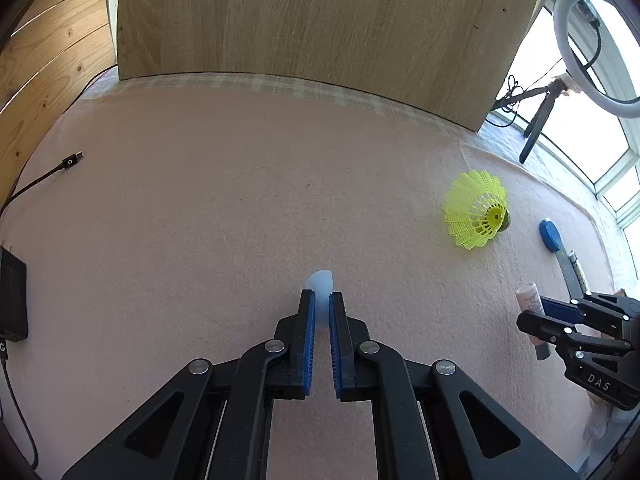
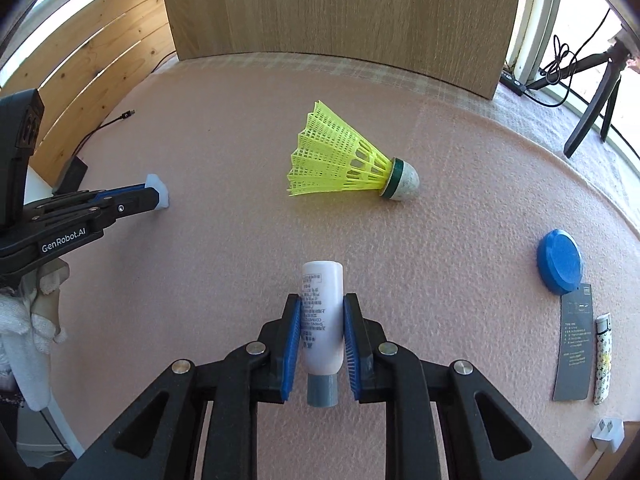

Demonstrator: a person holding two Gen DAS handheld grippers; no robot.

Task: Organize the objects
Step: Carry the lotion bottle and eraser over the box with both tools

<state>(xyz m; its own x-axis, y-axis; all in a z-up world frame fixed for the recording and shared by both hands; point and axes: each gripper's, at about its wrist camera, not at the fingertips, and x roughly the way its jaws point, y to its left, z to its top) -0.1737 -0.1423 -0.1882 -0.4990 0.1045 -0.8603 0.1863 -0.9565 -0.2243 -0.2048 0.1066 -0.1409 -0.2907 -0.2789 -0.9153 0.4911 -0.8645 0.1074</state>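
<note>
2 grippers are loaded at once, and each hold carries its own risk. On the far left, a black box [image 1: 13, 296] and a loose cable [image 1: 48, 174] lie on the pink mat [image 1: 200, 220], well apart from the work. The left gripper [image 1: 321, 306] is closed on a pale translucent cap [image 1: 320, 285], which is pinched only by the very tips of the blue pads [image 1: 308, 332]; most of the cap juts forward beyond them. Such a shallow hold on a small, smooth piece could be lost if the gripper is swung or tilted quickly, and the cap could roll away across the mat.

Further right, the right gripper [image 2: 322, 312] is clamped around a white bottle [image 2: 322, 320], held across its middle with the grey neck [image 2: 322, 390] pointing back toward the camera and the base pointing forward. The neck appears uncapped, so contents could leak if the bottle is squeezed harder or tipped neck-down. If the cap is meant for this neck, a misaligned approach could knock it from the pads.

Ahead of the bottle, a yellow shuttlecock [image 2: 340, 160] lies on its side, near enough to be struck by a forward sweep. At the right edge, a blue disc [image 2: 559, 262], a grey card [image 2: 573, 344] and a patterned tube [image 2: 602, 358] lie close together and could be scattered by a wide arc.
</note>
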